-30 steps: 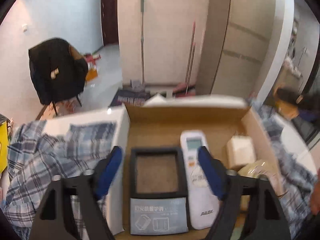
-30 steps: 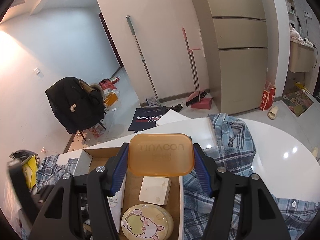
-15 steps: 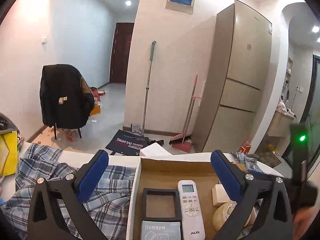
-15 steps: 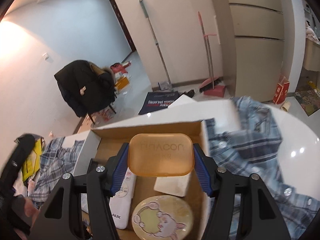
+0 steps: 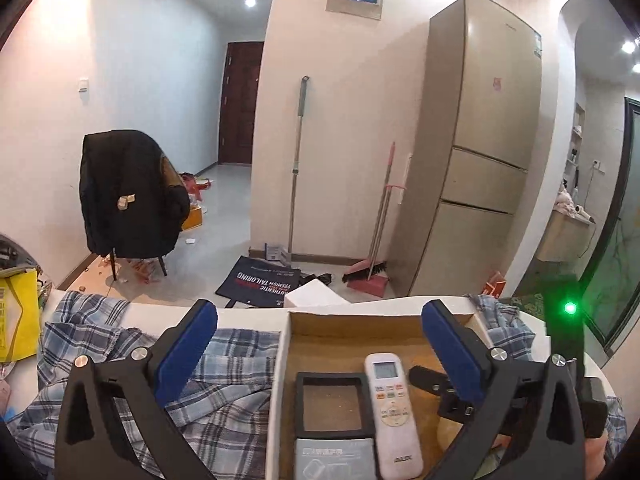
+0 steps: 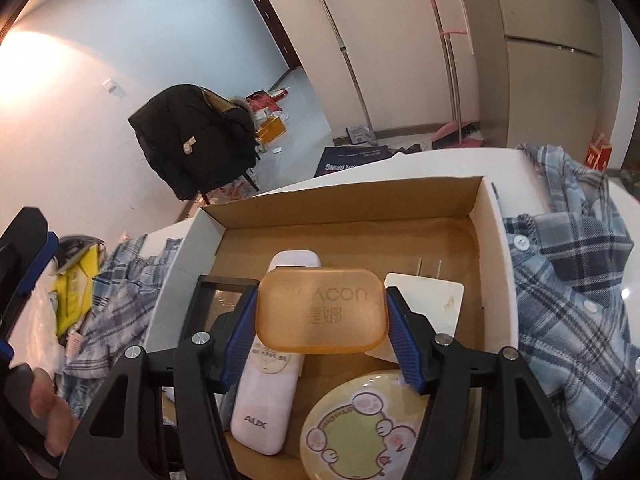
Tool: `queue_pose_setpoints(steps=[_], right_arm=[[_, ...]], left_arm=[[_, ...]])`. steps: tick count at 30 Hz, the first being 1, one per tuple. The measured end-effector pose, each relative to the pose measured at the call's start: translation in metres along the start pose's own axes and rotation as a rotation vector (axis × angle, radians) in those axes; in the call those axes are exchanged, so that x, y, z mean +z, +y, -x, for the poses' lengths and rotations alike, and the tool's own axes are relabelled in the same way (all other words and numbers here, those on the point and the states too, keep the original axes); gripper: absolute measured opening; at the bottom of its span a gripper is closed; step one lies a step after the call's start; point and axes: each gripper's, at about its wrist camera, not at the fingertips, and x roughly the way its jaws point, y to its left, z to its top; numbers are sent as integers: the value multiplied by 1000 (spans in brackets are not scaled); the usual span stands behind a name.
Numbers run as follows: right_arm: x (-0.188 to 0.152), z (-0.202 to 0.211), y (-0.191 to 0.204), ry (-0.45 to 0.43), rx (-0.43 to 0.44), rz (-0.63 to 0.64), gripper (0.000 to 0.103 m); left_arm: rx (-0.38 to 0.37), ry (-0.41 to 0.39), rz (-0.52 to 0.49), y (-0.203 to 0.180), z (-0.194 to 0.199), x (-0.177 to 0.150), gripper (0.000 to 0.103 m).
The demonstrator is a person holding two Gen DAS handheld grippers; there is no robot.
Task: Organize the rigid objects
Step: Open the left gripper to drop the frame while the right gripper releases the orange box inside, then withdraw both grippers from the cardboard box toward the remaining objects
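My right gripper (image 6: 322,330) is shut on an orange translucent soap box (image 6: 322,314) and holds it over the open cardboard box (image 6: 340,196). In the box lie a white AUX remote (image 6: 266,396), a black frame (image 6: 224,300), a white plug adapter (image 6: 426,300) and a round cartoon tin (image 6: 362,424). My left gripper (image 5: 318,344) is open and empty, raised over the box's left side (image 5: 280,380). The remote (image 5: 394,408) and frame (image 5: 334,404) show below it. The right gripper's black body (image 5: 452,396) reaches into the box at the right.
A blue plaid shirt (image 5: 120,360) lies crumpled on the white table on both sides of the box (image 6: 572,280). A yellow bag (image 5: 18,316) sits at the table's left end. A chair with a black coat (image 5: 128,196) stands on the floor beyond.
My left gripper has opened wide and lifted up and back from the box. My right gripper has carried the soap box forward and down over the box's inside.
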Motion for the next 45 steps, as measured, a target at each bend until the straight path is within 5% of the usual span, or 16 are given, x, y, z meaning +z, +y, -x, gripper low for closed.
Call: queue_pose_setpoints(steps=[7, 9, 13, 20, 28, 33, 36, 39, 42, 45], right_arm=[[-3, -3, 10, -11, -122, 92, 61], [-3, -2, 10, -11, -126, 97, 61], [-3, -1, 7, -19, -125, 80, 79], [9, 22, 0, -47, -108, 25, 79], [13, 117, 26, -212, -189, 143, 80], [-13, 182, 47, -345, -225, 229, 101], [-33, 215, 52, -412, -214, 230, 103], [-49, 237, 54, -419, -140, 211, 103], [-60, 249, 48, -384, -52, 151, 103], [-74, 258, 45, -432, -91, 129, 103]], left_arm=[[15, 26, 22, 10, -7, -2, 103], [14, 24, 12, 9, -6, -2, 103], [16, 18, -21, 2, -5, -2, 103], [22, -42, -53, -4, 17, 11, 103], [24, -172, -126, -21, 86, 43, 103], [-25, -260, -153, -34, 162, 36, 103], [-60, -349, -207, -44, 213, 28, 103], [-5, -437, -240, -52, 252, 17, 103], [19, -420, -244, -57, 266, 8, 103], [4, -396, -252, -59, 271, -4, 103]])
